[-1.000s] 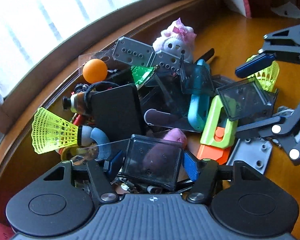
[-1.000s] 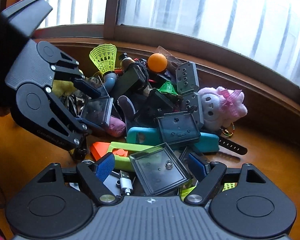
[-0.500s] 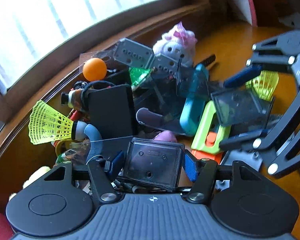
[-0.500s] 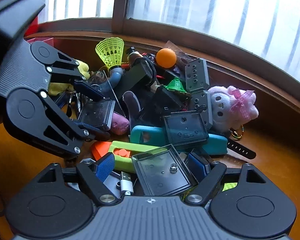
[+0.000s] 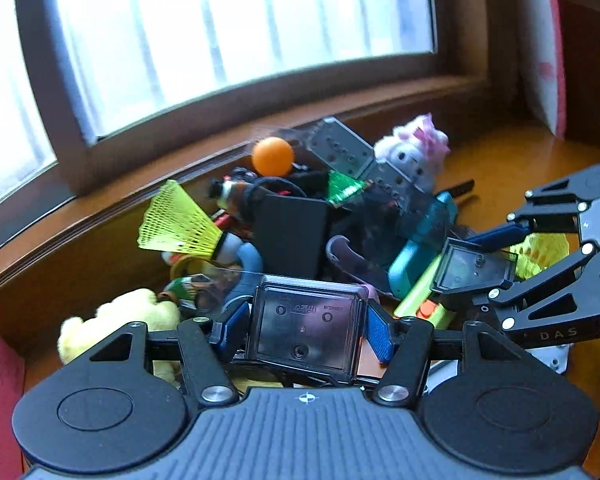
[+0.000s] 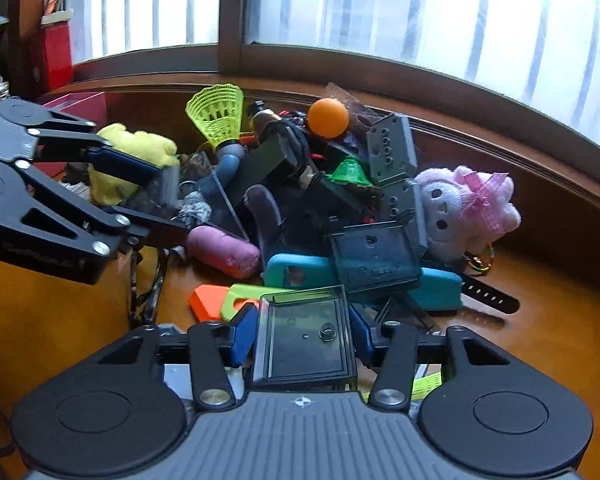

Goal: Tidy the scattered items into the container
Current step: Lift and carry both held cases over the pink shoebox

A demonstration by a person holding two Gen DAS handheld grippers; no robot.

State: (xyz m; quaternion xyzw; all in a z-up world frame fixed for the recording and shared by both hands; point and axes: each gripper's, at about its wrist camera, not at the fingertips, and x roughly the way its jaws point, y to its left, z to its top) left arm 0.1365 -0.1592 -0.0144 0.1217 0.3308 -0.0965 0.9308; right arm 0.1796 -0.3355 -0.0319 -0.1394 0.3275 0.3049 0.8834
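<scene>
My left gripper (image 5: 306, 326) is shut on a smoky clear plastic box (image 5: 306, 324) and holds it above the pile. It also shows in the right wrist view (image 6: 156, 200) at the left. My right gripper (image 6: 302, 338) is shut on a second clear plastic box (image 6: 304, 340); it shows in the left wrist view (image 5: 476, 268) at the right. Between them lies a heap of scattered items: an orange ball (image 6: 328, 118), a yellow shuttlecock (image 6: 216, 114), a pink-bowed plush (image 6: 468, 210), a teal case (image 6: 436, 284) and a green-orange cutter (image 6: 228, 300).
The heap lies on a wooden table (image 6: 540, 344) against a window sill (image 6: 500, 148). A yellow plush (image 5: 116, 320) lies at the left. A red box (image 6: 80, 100) stands at the far left. A black watch strap (image 6: 488, 300) lies at the right.
Both grippers have lifted and pulled back from the pile with their clear boxes still held. The views have tilted up toward the window.
</scene>
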